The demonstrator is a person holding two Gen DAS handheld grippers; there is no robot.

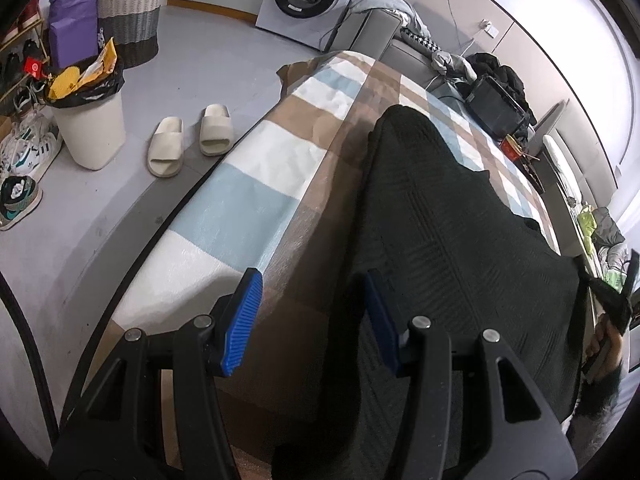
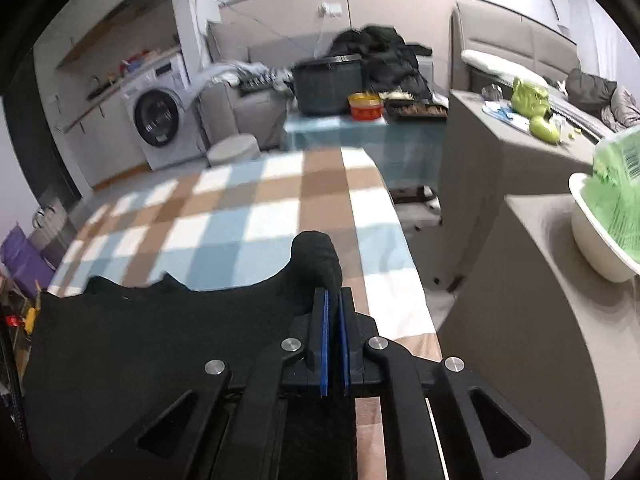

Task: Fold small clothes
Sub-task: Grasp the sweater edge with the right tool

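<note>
A black knitted garment (image 1: 460, 220) lies lengthwise on the table's checked cloth (image 1: 248, 184). My left gripper (image 1: 311, 284) hovers open over the garment's near left edge. Its right pad (image 1: 380, 320) is above the black fabric and its left pad is above bare cloth; nothing is pinched. In the right wrist view my right gripper (image 2: 334, 296) is shut on a corner of the black garment (image 2: 160, 340), and a bunched tip of fabric pokes out beyond its pads. A hand (image 1: 604, 344) shows at the right edge of the left wrist view, where that corner is pulled taut.
On the floor to the left are slippers (image 1: 188, 136), a full bin (image 1: 90, 120), a woven basket (image 1: 130, 20) and shoes. A dark box (image 1: 494, 108) stands at the table's far end. A grey cabinet (image 2: 520, 320) with a white bowl (image 2: 600, 240) stands close on the right.
</note>
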